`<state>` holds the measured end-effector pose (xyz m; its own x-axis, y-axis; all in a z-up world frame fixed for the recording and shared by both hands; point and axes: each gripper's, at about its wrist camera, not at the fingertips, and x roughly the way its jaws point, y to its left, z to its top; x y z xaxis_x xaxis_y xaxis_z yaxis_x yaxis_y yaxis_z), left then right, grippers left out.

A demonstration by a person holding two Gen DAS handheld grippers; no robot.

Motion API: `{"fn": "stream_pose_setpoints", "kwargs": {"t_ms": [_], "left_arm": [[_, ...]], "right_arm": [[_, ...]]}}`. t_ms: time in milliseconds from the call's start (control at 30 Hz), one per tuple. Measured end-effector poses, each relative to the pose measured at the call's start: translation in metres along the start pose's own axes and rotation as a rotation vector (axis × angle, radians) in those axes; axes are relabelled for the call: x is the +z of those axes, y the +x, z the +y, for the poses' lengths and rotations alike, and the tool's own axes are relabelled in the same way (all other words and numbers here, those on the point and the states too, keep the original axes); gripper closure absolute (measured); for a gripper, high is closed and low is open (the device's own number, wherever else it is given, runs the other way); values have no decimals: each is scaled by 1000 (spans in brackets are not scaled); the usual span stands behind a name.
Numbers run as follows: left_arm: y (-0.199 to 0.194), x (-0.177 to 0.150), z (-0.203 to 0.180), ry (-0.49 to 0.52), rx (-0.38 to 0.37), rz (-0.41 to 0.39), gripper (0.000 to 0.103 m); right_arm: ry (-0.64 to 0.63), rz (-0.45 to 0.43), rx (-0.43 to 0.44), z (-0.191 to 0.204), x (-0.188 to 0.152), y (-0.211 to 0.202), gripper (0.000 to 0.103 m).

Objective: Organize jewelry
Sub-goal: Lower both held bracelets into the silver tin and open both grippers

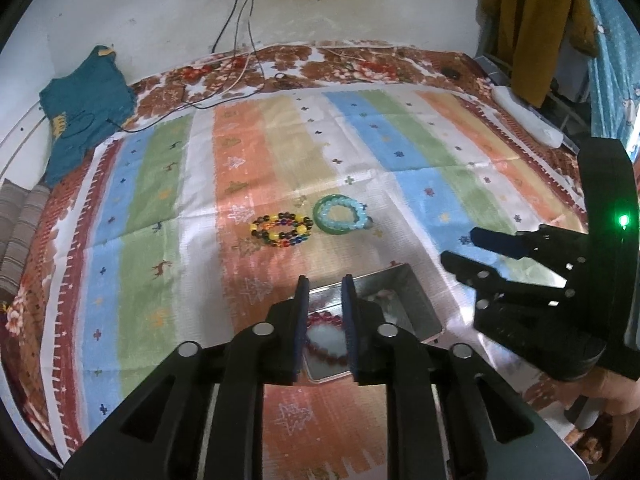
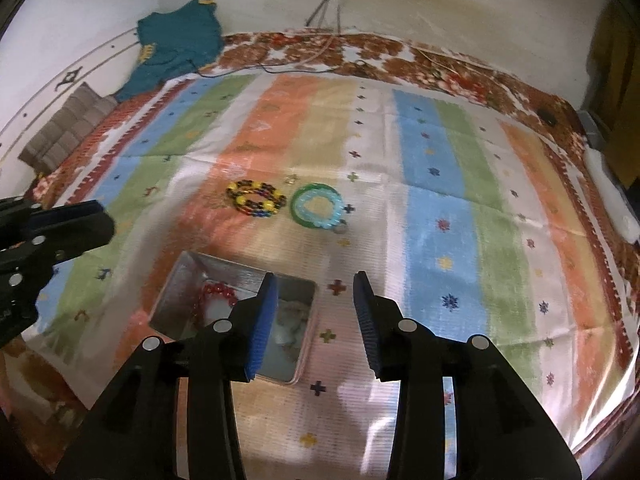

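A metal tin [image 1: 416, 300] [image 2: 180, 288] lies on the striped cloth and holds a red bead bracelet [image 1: 324, 336] [image 2: 218, 292]. A multicoloured bead bracelet [image 1: 282, 229] [image 2: 256, 198] and a pale blue bead bracelet inside a green bangle [image 1: 340, 216] [image 2: 318, 208] lie beyond the tin. My left gripper [image 1: 325, 284] hovers over the tin, jaws a little apart, empty; it also shows at the left of the right wrist view [image 2: 72, 228]. My right gripper [image 2: 316, 280] is open and empty just right of the tin; it also shows in the left wrist view [image 1: 460, 246].
The striped cloth [image 1: 160, 240] covers a bed with a floral sheet [image 1: 360, 60]. A teal garment [image 1: 84, 108] and cables [image 1: 240, 40] lie at the far edge by the wall. A white object [image 1: 528, 120] lies at the right edge.
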<state>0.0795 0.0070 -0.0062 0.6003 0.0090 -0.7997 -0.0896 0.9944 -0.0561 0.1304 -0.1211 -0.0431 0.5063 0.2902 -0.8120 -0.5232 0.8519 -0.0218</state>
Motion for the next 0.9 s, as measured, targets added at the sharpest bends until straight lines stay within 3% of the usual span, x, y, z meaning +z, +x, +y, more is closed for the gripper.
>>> {"fn": "stream_pose_setpoints", "kwargs": {"t_ms": [400, 600, 900], "left_arm": [[17, 12, 30, -99, 71, 34, 51], [31, 24, 52, -174, 100, 54, 44], [57, 38, 61, -183, 142, 96, 36]], "right_arm": [[55, 30, -18, -18, 14, 15, 46], [101, 54, -22, -29, 23, 28, 33], [108, 72, -37, -31, 38, 46, 28]]}}
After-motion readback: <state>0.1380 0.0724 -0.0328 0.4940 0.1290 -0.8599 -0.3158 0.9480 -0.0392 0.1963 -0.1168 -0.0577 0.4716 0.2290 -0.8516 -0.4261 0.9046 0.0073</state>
